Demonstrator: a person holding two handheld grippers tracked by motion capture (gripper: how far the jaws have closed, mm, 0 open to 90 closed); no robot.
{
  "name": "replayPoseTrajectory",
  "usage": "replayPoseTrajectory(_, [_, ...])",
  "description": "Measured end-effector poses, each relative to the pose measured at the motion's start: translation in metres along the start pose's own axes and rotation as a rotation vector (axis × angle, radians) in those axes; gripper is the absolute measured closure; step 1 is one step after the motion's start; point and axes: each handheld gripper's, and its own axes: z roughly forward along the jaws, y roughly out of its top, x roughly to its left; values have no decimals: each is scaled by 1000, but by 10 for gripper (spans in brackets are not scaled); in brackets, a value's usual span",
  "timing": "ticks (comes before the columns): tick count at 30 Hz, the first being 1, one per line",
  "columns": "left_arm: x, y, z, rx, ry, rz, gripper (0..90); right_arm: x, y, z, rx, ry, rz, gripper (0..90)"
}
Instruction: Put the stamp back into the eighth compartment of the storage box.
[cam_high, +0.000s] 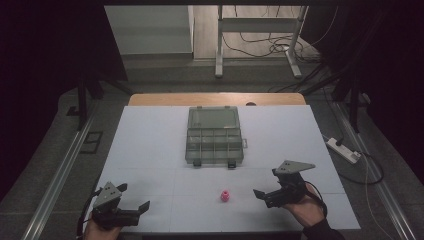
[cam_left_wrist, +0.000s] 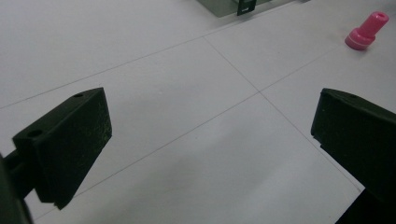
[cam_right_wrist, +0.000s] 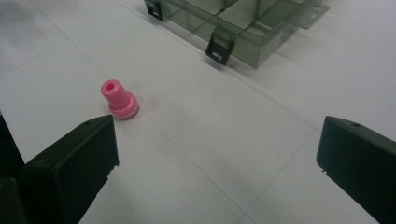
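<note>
Left claw view: organizer box (cam_left_wrist: 224, 5) cut off; pink peg (cam_left_wrist: 366, 32) untouched; both claws gape, empty.

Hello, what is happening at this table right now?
A person holds tongs in each hand over a white table. Both the left tongs and the right tongs are open and hold nothing. A small pink piece stands upright between them, nearer the right tongs. Behind it an open compartment box waits, untouched.

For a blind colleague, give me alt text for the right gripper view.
A small pink plastic piece stands upright on the white table, just beyond the open right tool. A clear compartment box sits farther back.
</note>
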Motion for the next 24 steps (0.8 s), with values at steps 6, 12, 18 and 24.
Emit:
replayPoseTrajectory(6, [2,0,0,-2,-7,-9,0,6,5,13,13,29,-38,0])
replayPoseTrajectory(12, [1,1,1,2,-5,-5,0,11,8,25,37,56,-45,0])
replayPoseTrajectory(18, [1,1,2,3,-7,0,0,15,14,34,45,85,-36,0])
replayPoseTrajectory(24, [1,2,2,3,-9,2,0,18,17,39,55,92,-31,0])
